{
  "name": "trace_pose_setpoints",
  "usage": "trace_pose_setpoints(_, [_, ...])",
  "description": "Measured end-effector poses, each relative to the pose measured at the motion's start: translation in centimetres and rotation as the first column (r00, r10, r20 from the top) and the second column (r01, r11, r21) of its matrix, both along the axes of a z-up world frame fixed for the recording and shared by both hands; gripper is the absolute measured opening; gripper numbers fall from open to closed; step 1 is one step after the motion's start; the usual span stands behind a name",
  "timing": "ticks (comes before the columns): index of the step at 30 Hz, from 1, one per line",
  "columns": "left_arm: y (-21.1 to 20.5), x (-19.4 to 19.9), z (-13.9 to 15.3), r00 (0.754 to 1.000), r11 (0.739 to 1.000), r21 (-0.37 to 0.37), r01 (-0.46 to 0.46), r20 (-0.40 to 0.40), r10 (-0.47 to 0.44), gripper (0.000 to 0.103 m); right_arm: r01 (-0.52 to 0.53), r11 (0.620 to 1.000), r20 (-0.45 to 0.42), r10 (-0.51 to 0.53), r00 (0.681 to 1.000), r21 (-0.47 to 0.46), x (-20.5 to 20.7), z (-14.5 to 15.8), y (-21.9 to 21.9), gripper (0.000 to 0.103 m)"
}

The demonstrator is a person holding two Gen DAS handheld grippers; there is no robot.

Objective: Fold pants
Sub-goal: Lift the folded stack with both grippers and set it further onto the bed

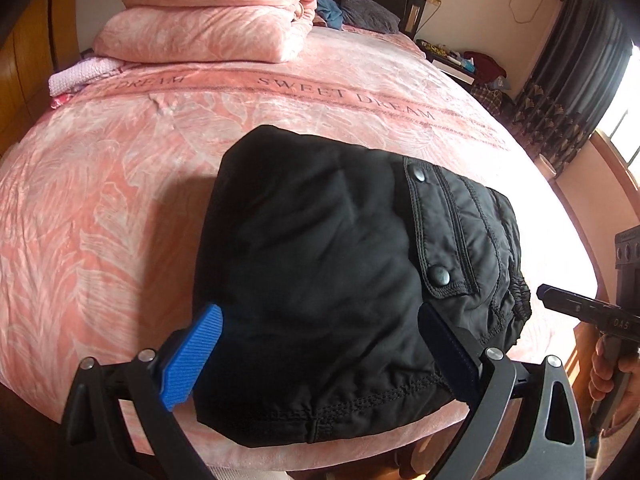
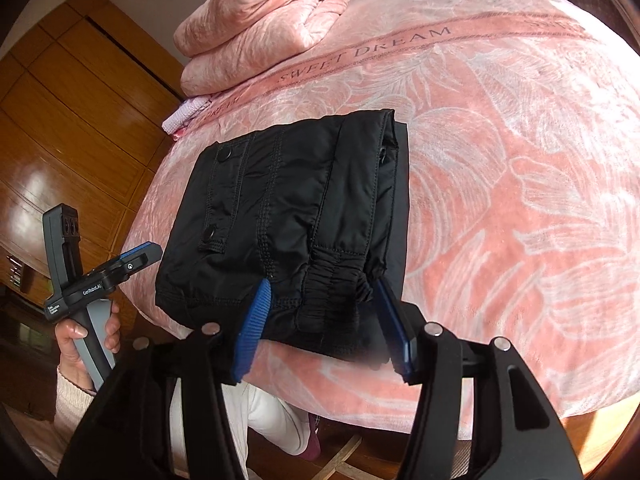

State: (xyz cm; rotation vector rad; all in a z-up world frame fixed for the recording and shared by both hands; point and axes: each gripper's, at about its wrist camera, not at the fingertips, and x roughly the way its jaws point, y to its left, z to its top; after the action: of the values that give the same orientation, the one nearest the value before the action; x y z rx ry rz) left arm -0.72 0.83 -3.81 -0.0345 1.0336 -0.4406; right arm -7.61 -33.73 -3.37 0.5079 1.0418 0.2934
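**Fold looks done — back both grippers off clean**

Left wrist view:
- Black pants (image 1: 340,272) sit as a compact folded bundle at the near edge of the pink bedspread (image 1: 120,200), snap-flap pocket on top, hem seam facing the camera.
- Left gripper (image 1: 320,352): jaws wide apart, straddling the near end of the bundle. Blue pad (image 1: 192,356) stands clear of the cloth on its side; the other finger lies against or just over the fabric by the pocket flap, can't tell if it touches. No clamp.
- Right gripper's body shows at the far right edge, beside the elastic waistband.

Right wrist view:
- Right gripper (image 2: 324,320): jaws apart, gathered waistband (image 2: 336,280) between them. Fingers (image 2: 252,324) sit close to the cloth, not pinching it as far as I can see.
- Left gripper is off the bundle's left corner, held in a hand (image 2: 86,336).
- A lower layer pokes out along the far right side, so the stack isn't perfectly flush.

My read, to do it well:
- Keep jaws open, pull straight back and up; don't drag a pad across the waistband or the top layer slides.
- Watch the drawcord end near the right finger for snagging.
- If tidying, nudge the protruding layer in from the side, no re-grip.
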Motion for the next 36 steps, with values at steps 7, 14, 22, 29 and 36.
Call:
trace_pose_setpoints(7, [6.3, 5.3, -2.9, 0.963, 0.973, -0.224, -0.054, -0.268, -0.008, 0.099, 0.039, 0.980, -0.046, -0.030, 0.998, 0.194, 0.9, -1.7, -3.4, 0.075])
trace_pose_setpoints(14, [9.0, 7.9, -8.2, 0.890, 0.916, -0.385, -0.109, -0.448, -0.082, 0.099, 0.050, 0.913, -0.138, 0.007, 0.990, 0.405, 2.0, -6.1, -4.4, 0.076])
trace_pose_setpoints(22, [6.7, 8.6, -11.5, 0.851, 0.886, -0.463, -0.036, -0.479, -0.216, 0.099, 0.085, 0.865, -0.203, 0.021, 0.979, 0.495, 2.9, -9.3, -5.5, 0.076])
trace_pose_setpoints(29, [5.1, 9.5, -13.0, 0.817, 0.845, -0.535, -0.005, -0.490, -0.305, 0.099, 0.037, 0.815, -0.180, 0.083, 0.980, 0.578, 3.8, -10.0, -5.5, 0.084])
trace_pose_setpoints(36, [3.0, 10.0, -13.4, 0.801, 0.843, -0.538, -0.007, -0.508, -0.317, 0.100, -0.009, 0.823, -0.170, 0.128, 0.977, 0.569, 5.7, -10.6, -4.1, 0.084])
